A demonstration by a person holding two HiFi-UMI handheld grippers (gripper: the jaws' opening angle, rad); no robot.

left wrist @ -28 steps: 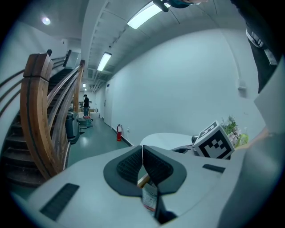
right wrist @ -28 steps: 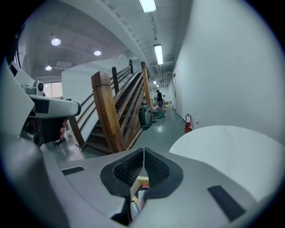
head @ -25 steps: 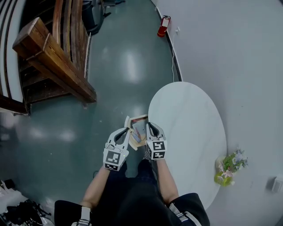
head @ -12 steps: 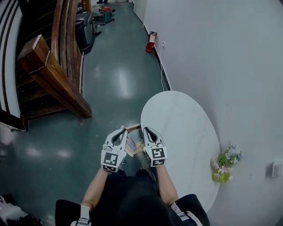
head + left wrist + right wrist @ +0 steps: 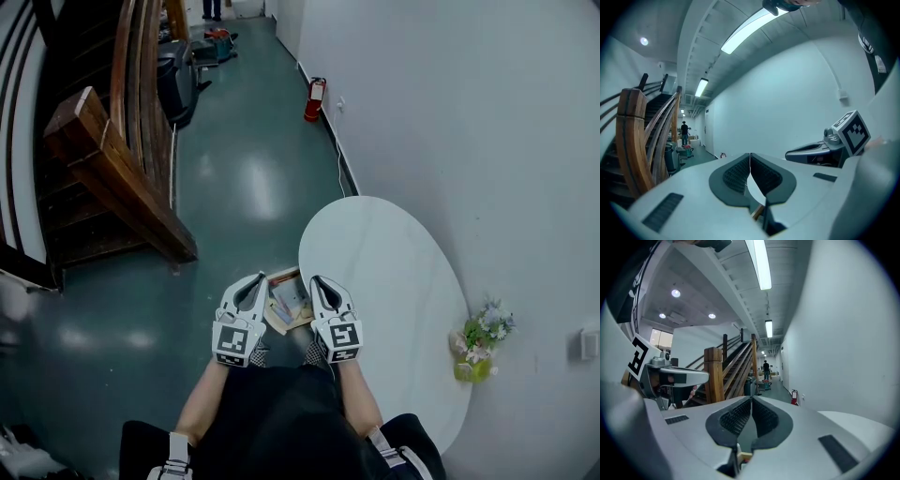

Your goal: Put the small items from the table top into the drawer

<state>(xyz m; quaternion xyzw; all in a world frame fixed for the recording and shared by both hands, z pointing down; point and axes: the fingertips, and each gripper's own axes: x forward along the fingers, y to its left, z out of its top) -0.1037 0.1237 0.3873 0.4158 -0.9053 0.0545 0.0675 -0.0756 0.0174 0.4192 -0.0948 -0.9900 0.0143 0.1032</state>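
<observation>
Raised since a second ago: left tongs (image 5: 255, 281) and right tongs (image 5: 319, 282), with the drawer (image 5: 283, 275) open beneath them.
Each pair is pressed together and holds nothing, one at either side above the drawer. Small items (image 5: 292, 300) lie inside the drawer. The worktop (image 5: 394, 272) beside the drawer looks bare, except for a flower pot (image 5: 473, 361) well apart from the drawer. Risk, as judged: pushing the drawer shut with closed tips could slip off its front edge and jolt the items.

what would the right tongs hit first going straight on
The way looks free: the right tongs point down the corridor between the wooden stair post and white oval table; depth unclear.
</observation>
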